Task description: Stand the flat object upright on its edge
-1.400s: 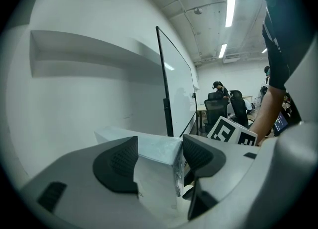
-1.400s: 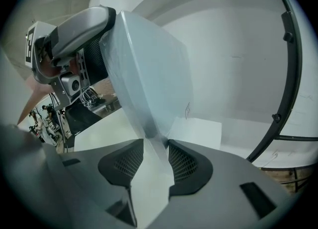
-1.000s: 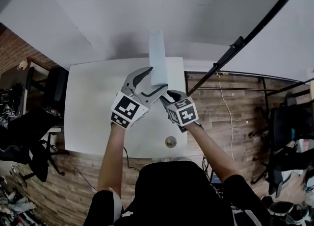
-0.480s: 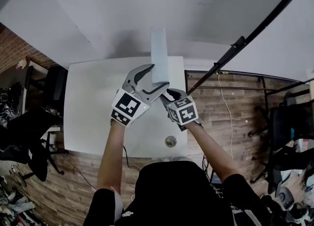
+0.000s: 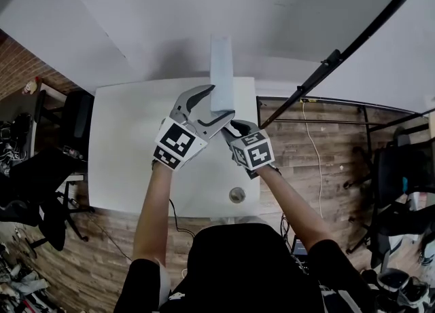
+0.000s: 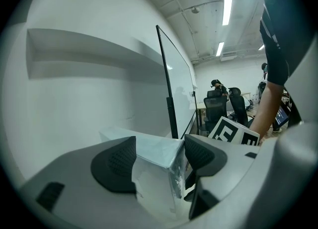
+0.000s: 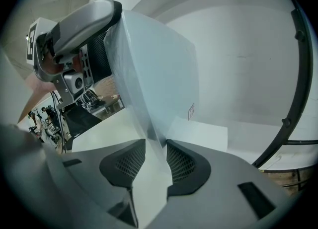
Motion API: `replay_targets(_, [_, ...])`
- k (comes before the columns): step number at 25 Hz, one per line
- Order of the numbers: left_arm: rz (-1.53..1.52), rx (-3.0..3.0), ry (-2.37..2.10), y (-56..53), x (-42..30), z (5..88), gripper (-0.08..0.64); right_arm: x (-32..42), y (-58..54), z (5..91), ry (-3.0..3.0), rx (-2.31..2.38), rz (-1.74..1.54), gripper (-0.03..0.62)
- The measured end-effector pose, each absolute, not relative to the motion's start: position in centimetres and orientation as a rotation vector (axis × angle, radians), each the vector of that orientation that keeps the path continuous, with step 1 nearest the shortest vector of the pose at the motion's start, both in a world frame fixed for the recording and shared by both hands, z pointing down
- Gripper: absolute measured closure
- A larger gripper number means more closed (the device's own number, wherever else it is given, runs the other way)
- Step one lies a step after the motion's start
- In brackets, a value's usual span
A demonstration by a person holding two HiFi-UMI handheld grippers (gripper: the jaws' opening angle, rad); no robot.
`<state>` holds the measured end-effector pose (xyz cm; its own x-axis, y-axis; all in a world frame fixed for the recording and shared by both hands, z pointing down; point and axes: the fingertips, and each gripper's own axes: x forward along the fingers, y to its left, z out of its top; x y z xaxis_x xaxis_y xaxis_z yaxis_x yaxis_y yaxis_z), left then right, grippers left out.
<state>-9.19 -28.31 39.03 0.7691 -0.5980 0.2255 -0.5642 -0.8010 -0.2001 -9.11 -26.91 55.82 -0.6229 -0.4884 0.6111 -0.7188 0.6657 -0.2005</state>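
The flat object (image 5: 221, 67) is held almost upright over the white table (image 5: 129, 142), the left gripper (image 6: 155, 156) clamped across it and the right gripper (image 7: 156, 161) pinching its thin edge; its lower edge perhaps touches already, so mainly the release remains.

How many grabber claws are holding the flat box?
2. The left gripper has its jaws across the flat box from the left. The right gripper pinches its lower edge from the right. No others are in view.
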Motion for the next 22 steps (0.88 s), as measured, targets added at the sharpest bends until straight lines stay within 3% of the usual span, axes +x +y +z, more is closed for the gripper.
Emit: replay_targets(22, [-0.376,-2.835,1.080,-28.1,-10.7,38.8,0.253,-9.1,-26.3,55.3,-2.368,0.922,0.560,0.431])
